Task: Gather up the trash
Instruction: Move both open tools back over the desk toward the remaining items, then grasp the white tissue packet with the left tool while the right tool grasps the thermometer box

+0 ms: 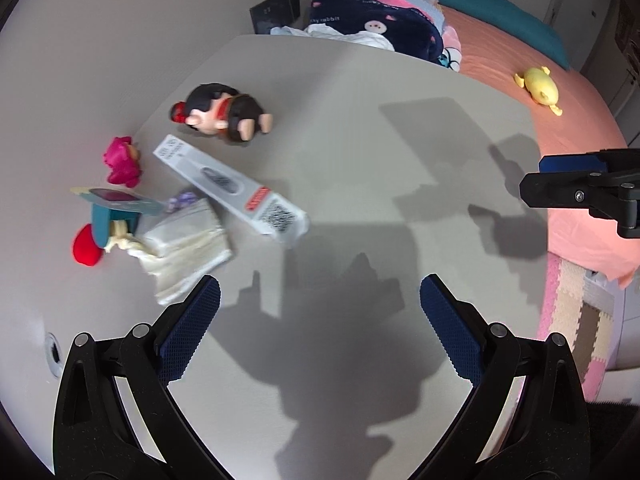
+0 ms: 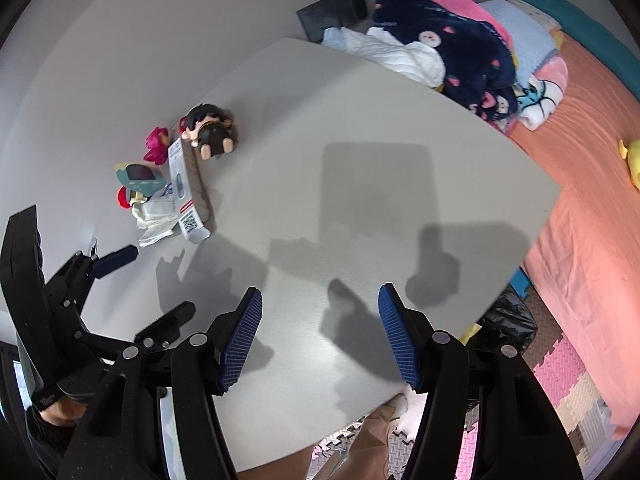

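Trash lies at the table's left edge. There is a long white carton (image 1: pixel 232 188) (image 2: pixel 184 196) and, just to its left, crumpled white paper (image 1: pixel 188 248) (image 2: pixel 154 220). My left gripper (image 1: pixel 320 284) hovers over the grey table (image 1: pixel 360 140), just right of the paper. It is open with nothing between its blue pads. In the right wrist view the left gripper (image 2: pixel 162 280) shows at the left. My right gripper (image 2: pixel 320 294) hangs over the table's near edge, open and empty. One of its fingers (image 1: pixel 552 190) shows at the right edge of the left wrist view.
Toys sit by the trash: a dark-haired doll (image 1: pixel 224 114), a pink figure (image 1: pixel 122 162), a red piece (image 1: pixel 86 250) and a teal card (image 1: pixel 116 200). A black bag (image 2: pixel 508 320) lies under the table's right edge. A bed (image 2: pixel 580 220) with blankets stands to the right.
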Available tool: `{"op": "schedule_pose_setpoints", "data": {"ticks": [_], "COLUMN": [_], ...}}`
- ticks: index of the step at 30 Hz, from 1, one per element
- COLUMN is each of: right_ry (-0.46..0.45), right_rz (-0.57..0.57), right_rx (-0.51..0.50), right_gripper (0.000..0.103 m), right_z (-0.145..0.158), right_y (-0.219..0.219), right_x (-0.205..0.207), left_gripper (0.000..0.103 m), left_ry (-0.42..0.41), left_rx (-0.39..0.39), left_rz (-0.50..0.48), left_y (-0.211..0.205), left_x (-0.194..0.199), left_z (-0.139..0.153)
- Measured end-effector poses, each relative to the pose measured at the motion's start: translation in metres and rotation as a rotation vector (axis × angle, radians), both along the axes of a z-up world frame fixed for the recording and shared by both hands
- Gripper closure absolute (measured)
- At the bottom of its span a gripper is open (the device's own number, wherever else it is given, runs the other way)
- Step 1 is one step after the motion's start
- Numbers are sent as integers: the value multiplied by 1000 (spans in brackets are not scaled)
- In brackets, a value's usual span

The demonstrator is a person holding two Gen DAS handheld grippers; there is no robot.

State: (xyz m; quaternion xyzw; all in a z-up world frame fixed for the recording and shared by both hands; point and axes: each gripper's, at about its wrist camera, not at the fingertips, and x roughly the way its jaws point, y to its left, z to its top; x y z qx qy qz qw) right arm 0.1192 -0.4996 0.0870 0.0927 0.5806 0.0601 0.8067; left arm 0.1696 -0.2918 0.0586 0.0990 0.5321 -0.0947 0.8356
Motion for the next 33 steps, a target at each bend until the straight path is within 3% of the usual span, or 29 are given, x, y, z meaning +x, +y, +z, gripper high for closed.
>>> {"op": "schedule_pose_setpoints", "data": {"ticks": [6,12,17,24,30,31,32,33], "right_ry": [28,38,48,75,98,100,100,104], "right_rz": [32,38,32,45,85,94,104,113], "right_rx": [10,6,0,-7,-19,-20,-20,-19], "right_gripper": [41,41,41,41,41,44,46,50], "right_z": [-4,-3,-4,-13,-24,-26,-27,-28], "right_y": [30,50,60,80,99,104,108,111], "right_x": [11,23,32,49,60,63,65,67], "left_gripper": [6,6,6,7,28,35,48,53], "left_ry": [1,60,110,127,151,153,156,159], "left_rx": [53,65,99,79,71,68,58,45], "left_rz": [-107,-238,-282,-335,-368,-363,-351,-332], "left_y": [36,55,71,79,85,87,88,91], "left_x": [6,26,44,57,57,57,57,57], "left_z": [8,-1,-16,-25,-33,-34,-34,-35]}}
